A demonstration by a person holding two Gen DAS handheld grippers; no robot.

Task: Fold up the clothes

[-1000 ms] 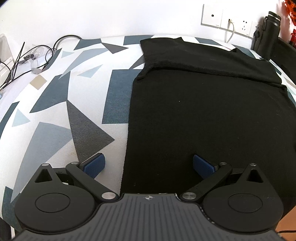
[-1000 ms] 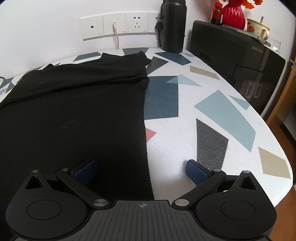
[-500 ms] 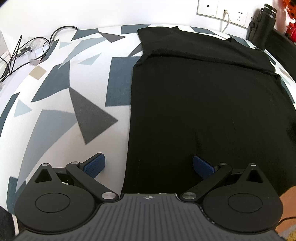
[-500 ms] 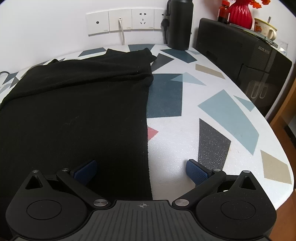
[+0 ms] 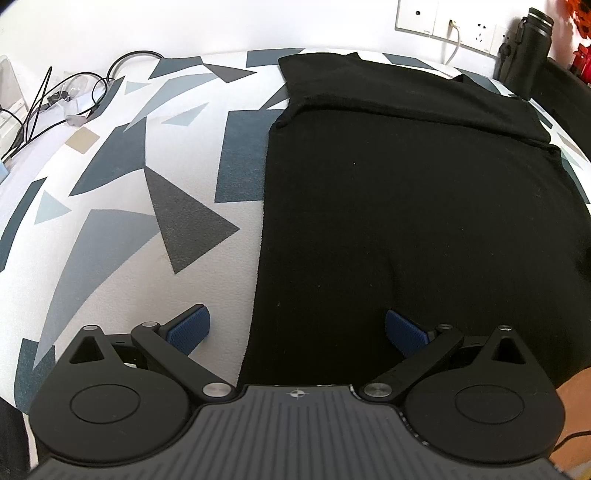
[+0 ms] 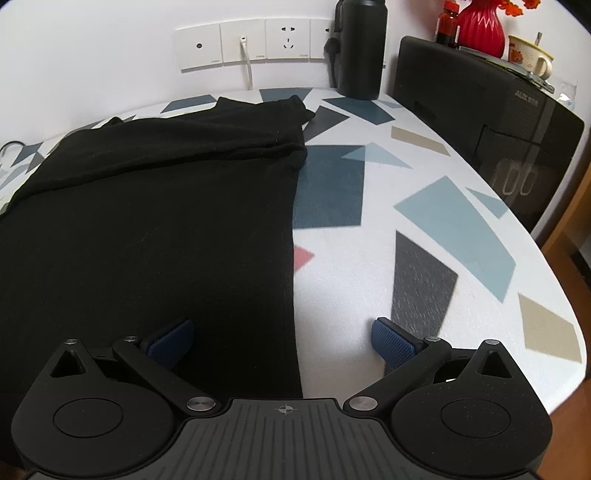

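Note:
A black garment lies flat on the table with geometric patterned cover, its far end folded over in a band. In the right wrist view the garment fills the left half. My left gripper is open and empty, straddling the garment's left edge near its near corner. My right gripper is open and empty, straddling the garment's right edge near its near corner. Neither touches the cloth that I can see.
Cables lie at the table's far left. Wall sockets and a black bottle stand at the back. A black appliance with a red vase and a mug sits at the right. The table's right edge drops off.
Both grippers have drawn back and risen slightly, so more of the table and garment shows. Both stay open and empty. The garment has not moved.

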